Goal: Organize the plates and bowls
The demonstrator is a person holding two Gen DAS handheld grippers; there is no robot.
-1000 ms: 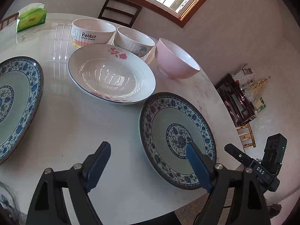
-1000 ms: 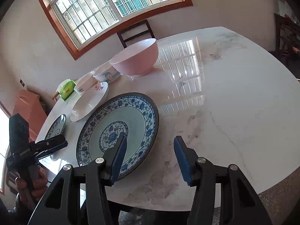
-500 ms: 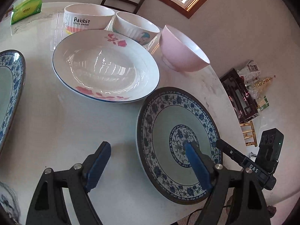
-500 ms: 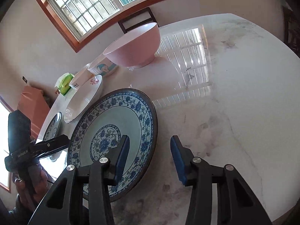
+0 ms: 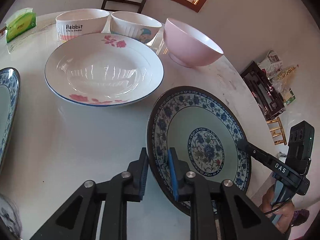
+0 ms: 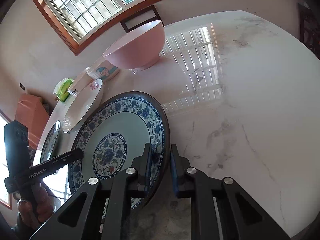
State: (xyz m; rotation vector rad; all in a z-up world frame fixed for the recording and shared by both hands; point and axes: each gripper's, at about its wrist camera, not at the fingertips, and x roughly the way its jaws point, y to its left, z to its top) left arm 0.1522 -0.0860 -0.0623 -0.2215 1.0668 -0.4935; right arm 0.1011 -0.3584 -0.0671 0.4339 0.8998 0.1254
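A plate (image 5: pixel 202 120) banded in blue-and-white florals around a pale green well, beside a white plate (image 5: pixel 104 70) with pink roses and a blue rim, a plain pink bowl (image 5: pixel 190 44) and a green tissue pack (image 5: pixel 20 25) on white marble (image 6: pixel 250 100).

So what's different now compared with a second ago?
Both grippers closed in on the blue-patterned plate: the left gripper now straddles its left rim, the right gripper its opposite rim, jaws narrowed. The rose plate and pink bowl stayed put.
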